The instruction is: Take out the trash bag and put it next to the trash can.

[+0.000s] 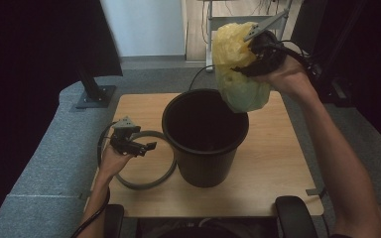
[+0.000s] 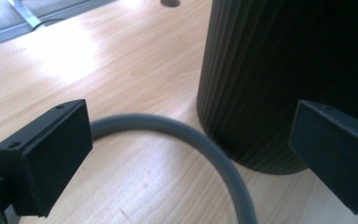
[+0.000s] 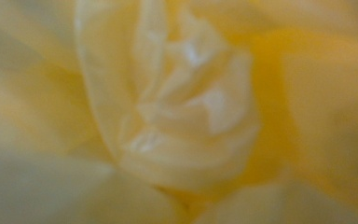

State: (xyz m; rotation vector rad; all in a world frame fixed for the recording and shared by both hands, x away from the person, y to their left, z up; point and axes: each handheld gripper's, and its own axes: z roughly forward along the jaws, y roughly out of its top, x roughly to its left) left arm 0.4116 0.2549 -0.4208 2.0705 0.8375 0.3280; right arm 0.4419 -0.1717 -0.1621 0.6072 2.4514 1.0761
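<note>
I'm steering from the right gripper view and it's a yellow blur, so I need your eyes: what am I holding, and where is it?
Observer: The right gripper is shut on a crumpled yellow plastic bag, raised above the far right rim of a black bin.
Operator: Is the bin upright?
Observer: Yes, it stands upright on the wooden table, mouth open.
Operator: Where's the other gripper?
Observer: The left gripper is low at the bin's left, jaws open, over a grey ring lying flat on the table.
Operator: Does the ring touch the bin?
Observer: In the left gripper view it runs right up to the bin's base; I cannot tell contact.
</note>
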